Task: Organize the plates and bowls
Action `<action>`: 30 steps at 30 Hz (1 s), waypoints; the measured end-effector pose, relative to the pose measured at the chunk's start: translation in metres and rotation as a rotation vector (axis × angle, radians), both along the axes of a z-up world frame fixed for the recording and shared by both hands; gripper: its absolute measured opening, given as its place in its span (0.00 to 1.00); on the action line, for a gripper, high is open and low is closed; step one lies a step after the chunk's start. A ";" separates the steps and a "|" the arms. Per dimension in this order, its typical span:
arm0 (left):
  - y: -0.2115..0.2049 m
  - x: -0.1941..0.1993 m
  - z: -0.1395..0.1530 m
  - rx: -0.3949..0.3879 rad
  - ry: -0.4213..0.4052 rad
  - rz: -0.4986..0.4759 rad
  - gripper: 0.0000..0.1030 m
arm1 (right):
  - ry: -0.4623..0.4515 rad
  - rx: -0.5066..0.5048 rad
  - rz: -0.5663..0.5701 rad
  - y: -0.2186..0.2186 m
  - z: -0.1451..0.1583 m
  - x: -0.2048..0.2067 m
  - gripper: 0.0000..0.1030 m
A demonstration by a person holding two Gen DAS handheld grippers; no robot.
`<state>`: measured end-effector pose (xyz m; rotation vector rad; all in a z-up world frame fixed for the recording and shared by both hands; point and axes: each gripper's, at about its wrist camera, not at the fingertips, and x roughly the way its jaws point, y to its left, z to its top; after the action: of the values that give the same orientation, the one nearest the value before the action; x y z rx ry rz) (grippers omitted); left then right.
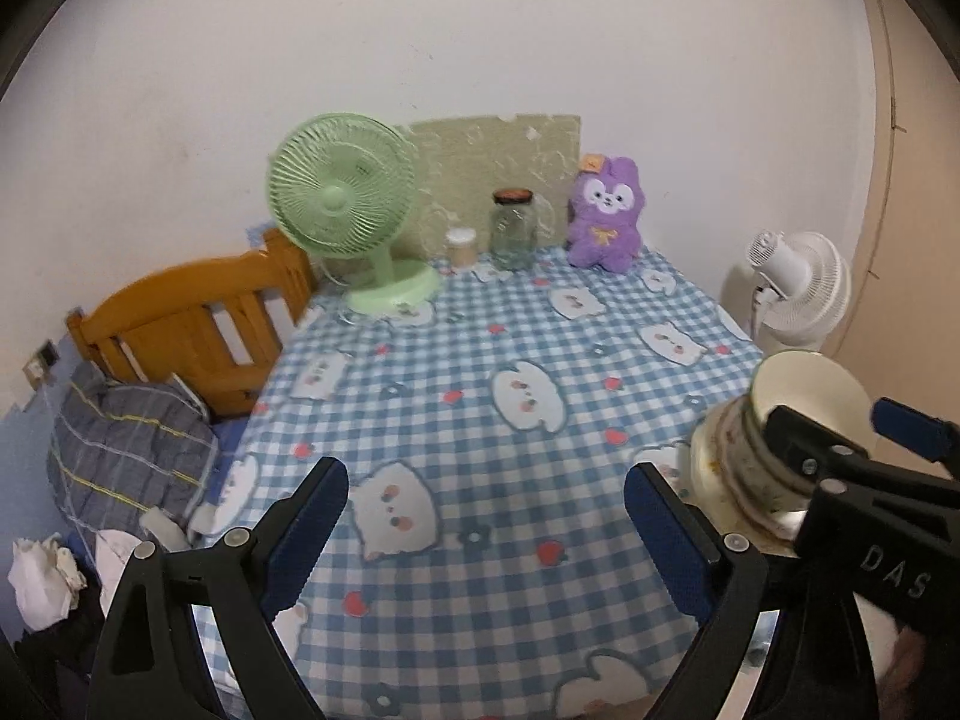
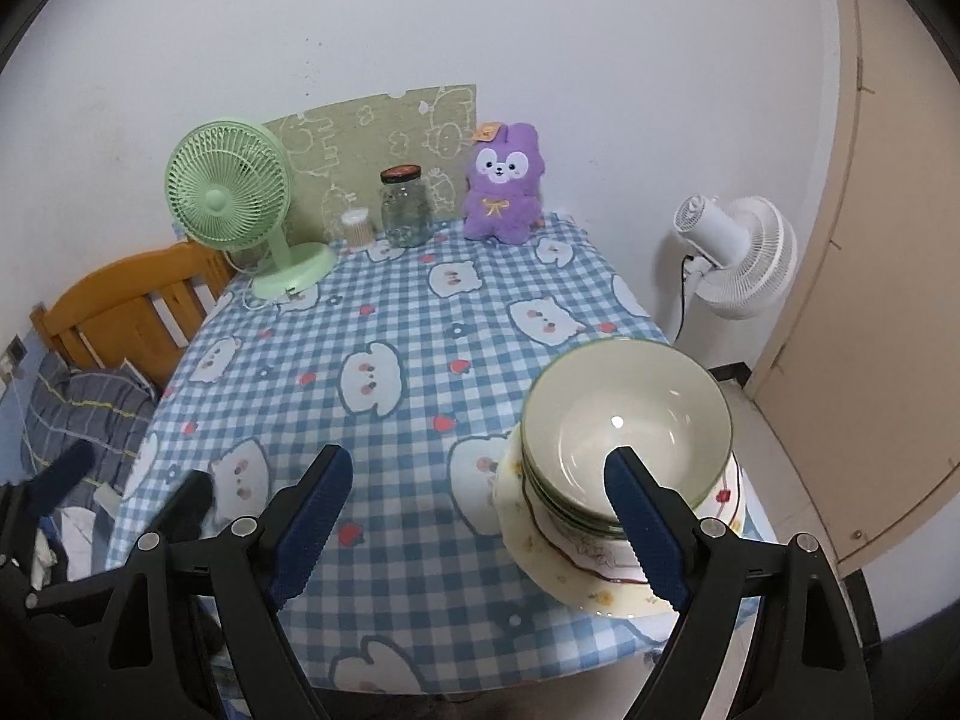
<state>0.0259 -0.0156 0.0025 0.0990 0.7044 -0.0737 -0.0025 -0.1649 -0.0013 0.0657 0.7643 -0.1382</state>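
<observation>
- The right gripper [image 2: 480, 516] has its jaws spread wide with nothing between the pads; only checked tablecloth [image 2: 384, 420] lies below the gap.
- Its right finger [image 2: 645, 531] overlaps the near rim of the top bowl [image 2: 630, 414] in this view; whether it touches, I cannot tell.
- That bowl sits on a stack of bowls [image 2: 558, 495], nested on a plate [image 2: 552, 564] at the table's near right corner, just ahead and right of this gripper.
- The left gripper [image 1: 486, 534] is likewise spread and empty, over bare cloth, left of the right gripper, with the stack beyond its right finger.
- Farther ahead, at the table's far edge: a green fan [image 2: 231, 204], a small jar [image 2: 356, 227], a glass jar [image 2: 406, 207] and a purple plush toy [image 2: 503, 186].
- Off the table to the far right stands a white fan [image 2: 738, 255].
</observation>
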 end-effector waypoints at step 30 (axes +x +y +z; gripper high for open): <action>0.016 -0.055 -0.044 -0.046 -0.011 0.061 0.92 | -0.012 -0.012 0.052 0.001 -0.047 -0.052 0.86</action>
<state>-0.0292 0.0008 -0.0417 0.0335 0.6935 -0.0307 -0.0548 -0.1635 -0.0488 0.0353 0.7530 -0.0925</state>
